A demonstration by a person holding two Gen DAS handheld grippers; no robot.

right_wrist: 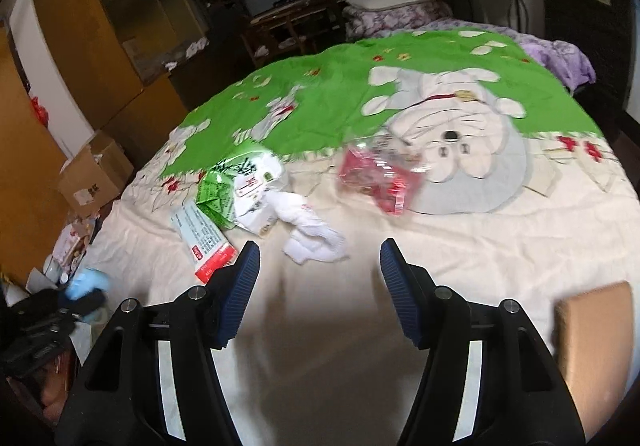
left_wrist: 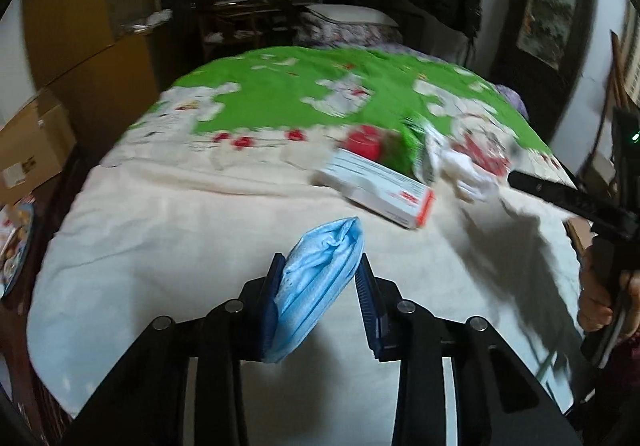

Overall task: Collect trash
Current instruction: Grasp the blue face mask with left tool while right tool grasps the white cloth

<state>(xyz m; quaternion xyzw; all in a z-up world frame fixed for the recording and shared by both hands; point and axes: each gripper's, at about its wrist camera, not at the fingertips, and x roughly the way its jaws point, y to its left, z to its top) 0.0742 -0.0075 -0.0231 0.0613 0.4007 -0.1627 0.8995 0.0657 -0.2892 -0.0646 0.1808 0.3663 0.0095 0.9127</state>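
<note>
My left gripper (left_wrist: 322,258) is shut on a crumpled blue face mask (left_wrist: 320,270), held just above the cream bedspread (left_wrist: 180,226). The same mask (right_wrist: 86,284) shows at the lower left of the right wrist view. My right gripper (right_wrist: 319,246) stands open over the bed with nothing between its fingers. Ahead of it lie a white crumpled tissue (right_wrist: 312,234), a white and red box (right_wrist: 204,238), a green and white packet (right_wrist: 240,182) and a red and clear wrapper (right_wrist: 380,178). The box (left_wrist: 380,190) also lies beyond the mask.
The far half of the bed is a green cartoon quilt (right_wrist: 340,86). Cardboard boxes (right_wrist: 94,174) and clutter stand on the floor at the bed's left side, beside a wooden cabinet (right_wrist: 92,26). A tan block (right_wrist: 592,326) sits at the right edge.
</note>
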